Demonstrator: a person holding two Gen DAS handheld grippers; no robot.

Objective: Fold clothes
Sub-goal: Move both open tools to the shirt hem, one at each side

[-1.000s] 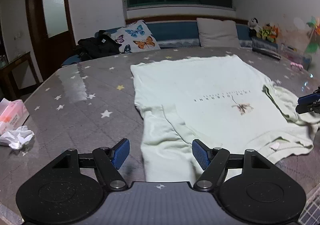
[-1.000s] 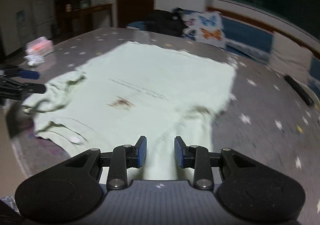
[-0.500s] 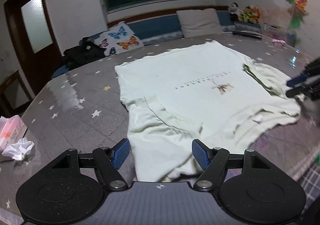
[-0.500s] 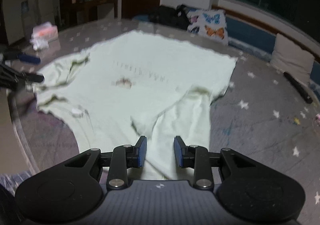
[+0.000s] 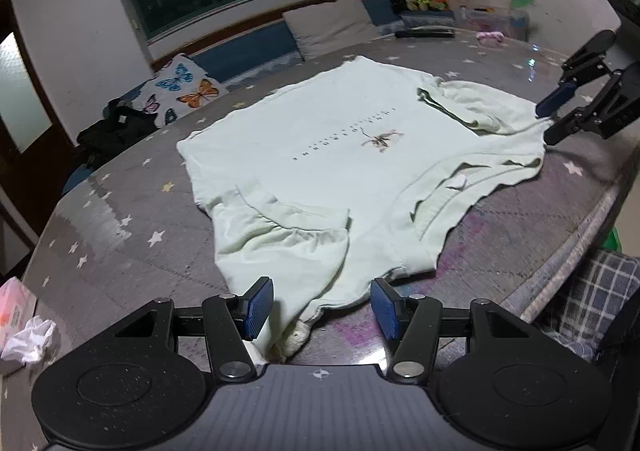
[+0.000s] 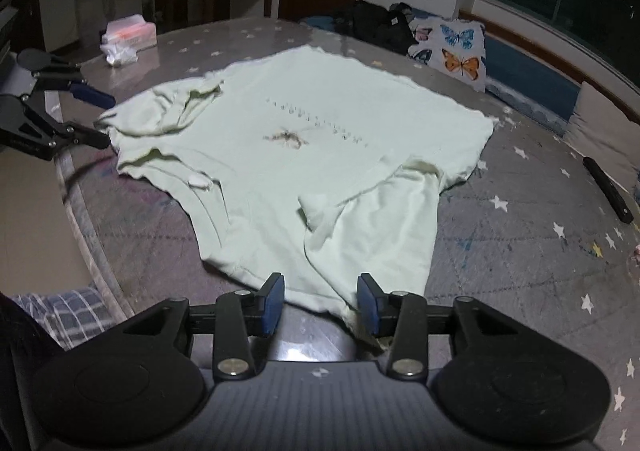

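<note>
A pale green T-shirt (image 5: pixel 340 139) with a small print lies spread on the grey star-patterned table (image 5: pixel 120 235). My left gripper (image 5: pixel 323 307) is open at the near edge, and the end of one rumpled sleeve (image 5: pixel 288 251) lies between its blue pads. In the right wrist view the same T-shirt (image 6: pixel 320 123) lies flat, and my right gripper (image 6: pixel 321 303) is open over the end of the other sleeve (image 6: pixel 372 235). Each gripper shows in the other's view: the right gripper (image 5: pixel 554 117) at the shirt's far side, the left gripper (image 6: pixel 98 119) beside a bunched sleeve.
A pink tissue box (image 6: pixel 128 31) and a crumpled tissue (image 5: pixel 28 339) sit at the table's left edge. A black remote (image 6: pixel 608 189) lies at the far right. A butterfly cushion (image 5: pixel 184 91) and a dark bag (image 5: pixel 116 127) sit behind the table. Plaid cloth (image 5: pixel 592 291) hangs below the table's rim.
Both views have swung and drawn back toward the sleeve ends. The right gripper's jaws have widened a little. The left sleeve now lies more bunched near the left pads.
</note>
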